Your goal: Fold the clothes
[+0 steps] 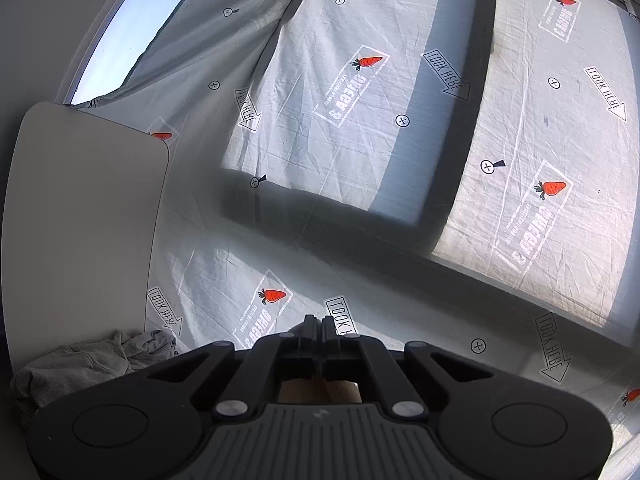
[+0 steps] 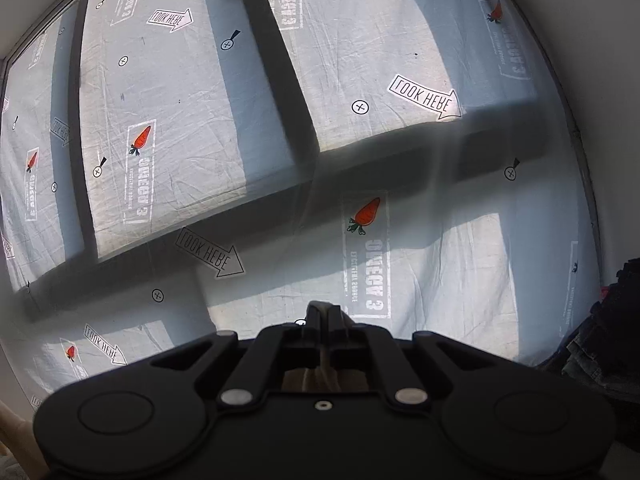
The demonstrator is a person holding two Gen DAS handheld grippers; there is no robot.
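item: left gripper [image 1: 314, 322] and right gripper [image 2: 325, 309], jaws pinching shut on thin tan cloth, lifting. crumpled grey fabric garment [image 1: 80, 364] lying at 8 o'clock. step: prob. spreading; nxt needs lay-down, flat.

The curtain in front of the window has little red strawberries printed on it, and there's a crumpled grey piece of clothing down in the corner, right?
Not strawberries: the printed curtain has little red carrots on it, clear in both wrist views. The crumpled grey garment does lie low in the corner of the left wrist view.
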